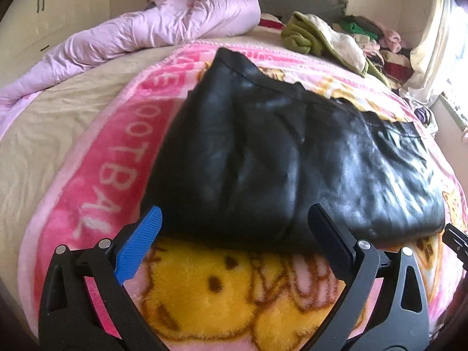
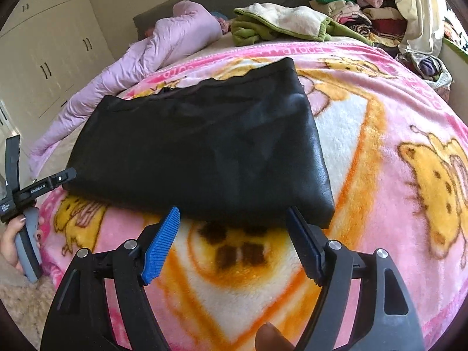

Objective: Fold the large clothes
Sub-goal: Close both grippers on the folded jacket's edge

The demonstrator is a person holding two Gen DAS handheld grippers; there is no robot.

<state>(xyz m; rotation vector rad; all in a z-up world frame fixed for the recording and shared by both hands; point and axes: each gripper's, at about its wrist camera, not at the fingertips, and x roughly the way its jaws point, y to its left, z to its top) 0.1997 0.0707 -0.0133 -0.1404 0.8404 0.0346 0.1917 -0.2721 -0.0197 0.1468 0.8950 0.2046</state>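
A black leather-look garment point(image 1: 292, 158) lies folded in a flat rectangle on a pink cartoon blanket point(image 1: 204, 292); it also shows in the right wrist view point(image 2: 204, 152). My left gripper point(image 1: 237, 216) is open and empty, its fingers just short of the garment's near edge. My right gripper point(image 2: 234, 216) is open and empty, its fingertips at the near edge toward the right corner. The left gripper's body point(image 2: 32, 190) shows at the garment's left corner in the right wrist view.
A rumpled lilac duvet point(image 1: 131, 32) lies along the far left of the bed. A green and cream garment point(image 2: 280, 23) and a pile of folded clothes point(image 2: 362, 8) sit at the far right. White wardrobes point(image 2: 49, 44) stand at the left.
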